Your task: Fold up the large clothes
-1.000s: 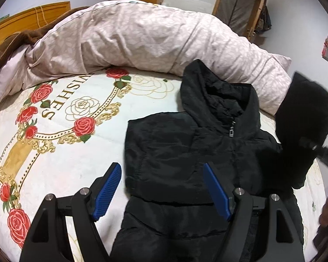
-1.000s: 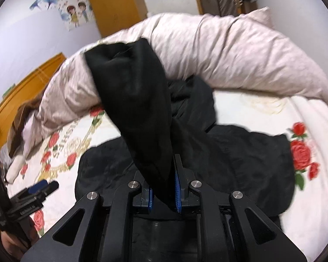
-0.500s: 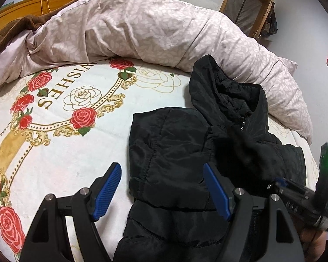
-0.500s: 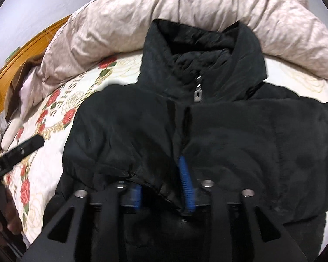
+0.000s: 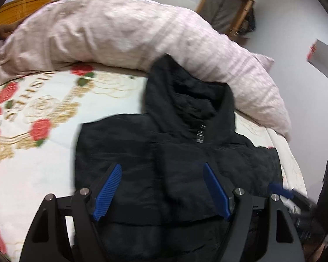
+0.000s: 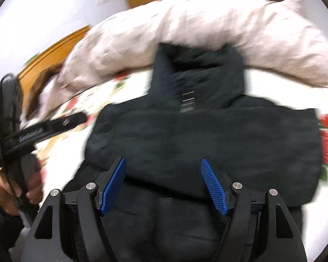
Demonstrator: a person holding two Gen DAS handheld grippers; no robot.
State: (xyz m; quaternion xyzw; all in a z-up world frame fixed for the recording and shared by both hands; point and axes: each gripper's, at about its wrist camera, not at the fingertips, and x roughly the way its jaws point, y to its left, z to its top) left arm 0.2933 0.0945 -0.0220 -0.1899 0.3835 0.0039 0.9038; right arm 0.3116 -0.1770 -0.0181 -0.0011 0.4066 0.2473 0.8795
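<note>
A black hooded padded jacket (image 5: 164, 152) lies face up on the bed, hood toward the pillows, both sleeves folded across its chest. It also shows in the right wrist view (image 6: 207, 135). My left gripper (image 5: 161, 187) is open and empty, held just above the jacket's chest. My right gripper (image 6: 164, 185) is open and empty above the lower chest. The left gripper shows at the left of the right wrist view (image 6: 43, 128), and the right gripper at the right edge of the left wrist view (image 5: 295, 198).
The bed has a white sheet with red roses (image 5: 32, 135). A long pale pink duvet roll (image 5: 120, 32) lies behind the hood. A wooden headboard (image 6: 54, 50) is at the left. A wall and doorway (image 5: 225, 6) stand behind.
My right gripper carried the sleeve across the chest, laid it down and opened. Both grippers have shifted over the jacket; the left stayed open.
</note>
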